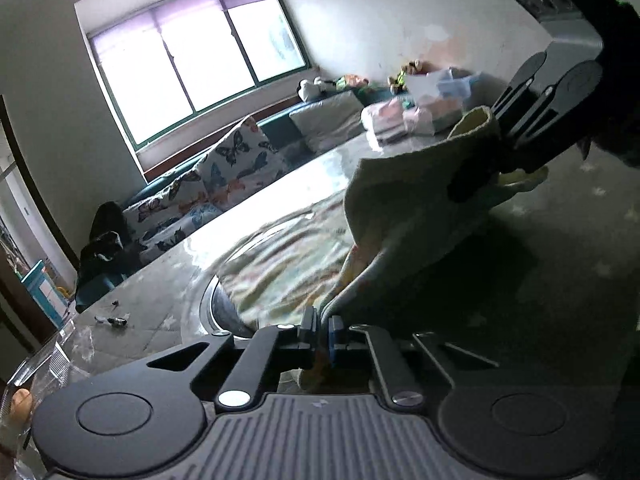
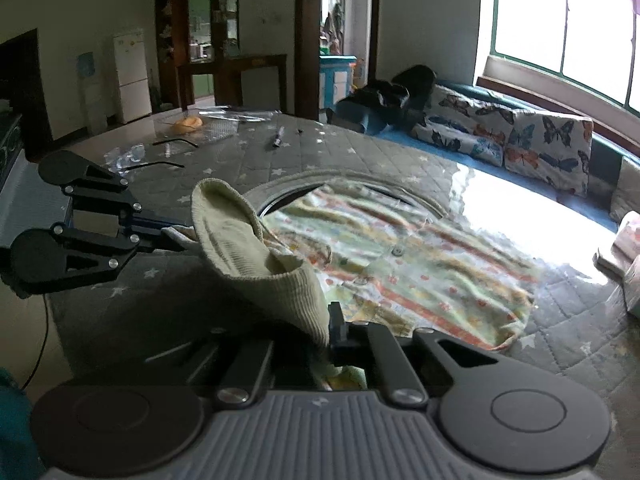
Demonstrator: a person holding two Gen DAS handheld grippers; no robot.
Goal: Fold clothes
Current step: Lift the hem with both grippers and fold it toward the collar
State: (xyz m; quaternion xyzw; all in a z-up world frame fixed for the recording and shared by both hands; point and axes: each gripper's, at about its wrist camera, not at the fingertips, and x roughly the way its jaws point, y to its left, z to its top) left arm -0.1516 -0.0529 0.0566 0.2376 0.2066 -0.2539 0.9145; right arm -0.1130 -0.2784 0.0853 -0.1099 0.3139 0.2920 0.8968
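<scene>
The left tongs (image 1: 323,334) and right tongs (image 2: 320,344) each pinch the ribbed cream hem of the small striped, dotted pastel garment (image 2: 420,276), lifted while its body lies on the grey star-quilted bench (image 2: 360,148) toward twelve o'clock. Judging by the thin bites, an uneven pull could slip the hem free or skew the fold.

Ribbed knit cloth is showing on the cuff (image 2: 256,264); thin printed cotton on the garment (image 2: 420,264). Matt black plastic is forming the left gripper (image 1: 322,334), and the quilted table cover (image 2: 280,160) is gleaming glossy at 2 o'clock.
</scene>
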